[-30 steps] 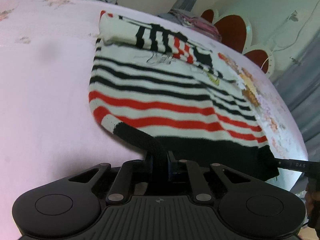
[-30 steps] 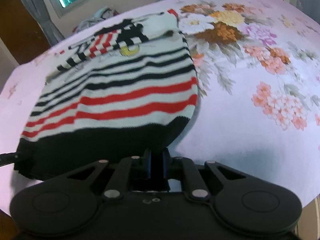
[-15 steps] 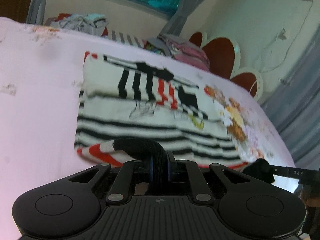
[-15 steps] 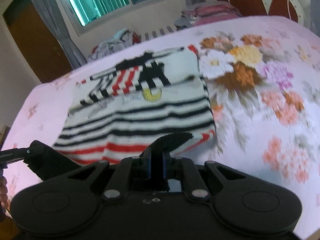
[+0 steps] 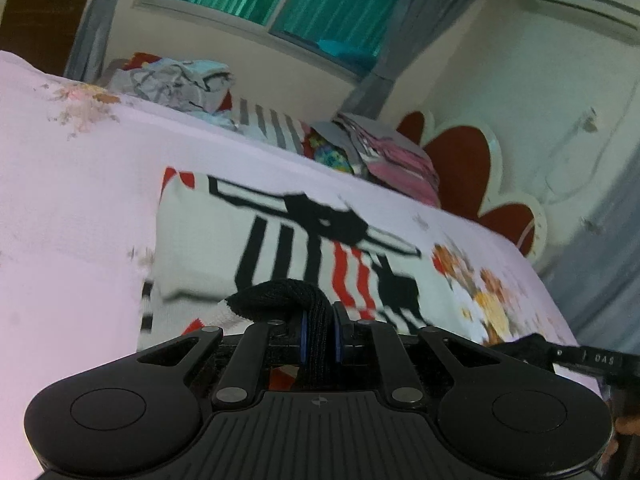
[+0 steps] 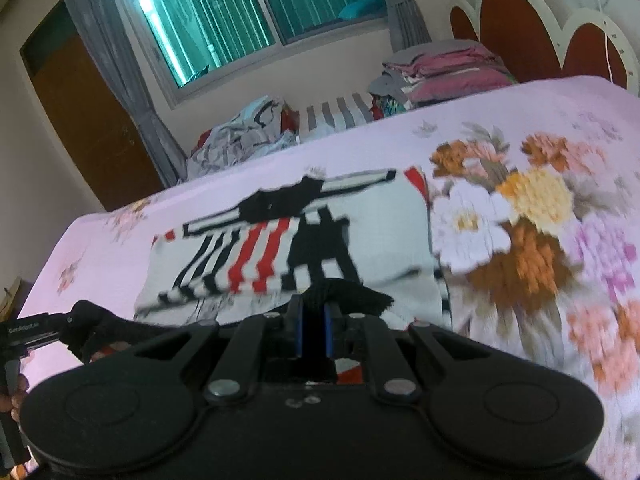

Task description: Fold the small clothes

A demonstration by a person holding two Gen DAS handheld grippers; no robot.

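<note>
A small striped sweater (image 5: 288,248), white with black and red bands and a black hem, lies on the pink bed. It also shows in the right wrist view (image 6: 288,248). My left gripper (image 5: 319,336) is shut on the black hem at its left corner. My right gripper (image 6: 314,332) is shut on the hem at the right corner. Both hold the hem lifted over the sweater's body, hiding the lower stripes. The right gripper's tip shows in the left wrist view (image 5: 532,346); the left gripper's tip shows in the right wrist view (image 6: 86,320).
The bed sheet (image 6: 540,220) is pink with a flower print on the right. A heap of loose clothes (image 5: 176,80) and a folded stack (image 6: 448,66) lie along the far edge. A red and white headboard (image 5: 472,160) stands at the right.
Both grippers have carried the black hem up and forward over the sweater, toward its far end. The red and black lower stripes are now covered or out of view.
</note>
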